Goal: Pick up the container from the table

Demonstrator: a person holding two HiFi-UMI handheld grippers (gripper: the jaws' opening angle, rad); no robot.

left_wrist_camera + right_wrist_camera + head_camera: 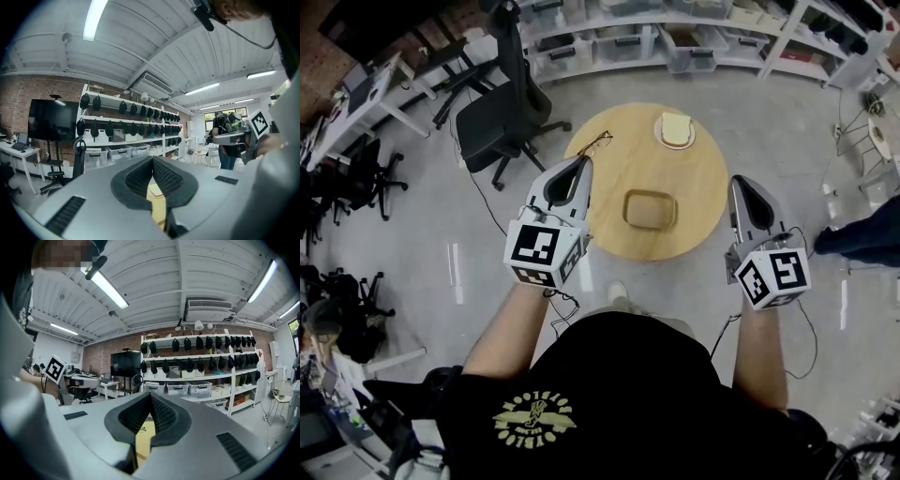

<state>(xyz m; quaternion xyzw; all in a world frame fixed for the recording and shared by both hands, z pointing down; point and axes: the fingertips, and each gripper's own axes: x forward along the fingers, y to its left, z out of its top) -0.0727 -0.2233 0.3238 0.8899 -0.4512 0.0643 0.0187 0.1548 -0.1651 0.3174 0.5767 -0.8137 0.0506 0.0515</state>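
The left gripper (584,165) has its two jaws pressed together, and nothing is between them. The right gripper (739,182) is the same: jaws together, nothing held. Both point away from the person, nearly level.

The left gripper hangs over the left edge of the round wooden bench (708,183). The right gripper is just off the right edge, over the grey floor (769,131). The container (650,208) lies on the bench between the two grippers, near the middle. It is tan and has rounded corners. Neither gripper touches it.

Farther back on the bench is a round white dish (675,131) with something pale on it. A pair of glasses (596,142) lies at the far left edge of the bench. A black office chair (497,117) stands on the floor just left of the bench. Shelves (675,37) with clear bins run along the far wall. At the right edge of the head view, someone else's leg (862,239) in dark trousers stands on the floor.
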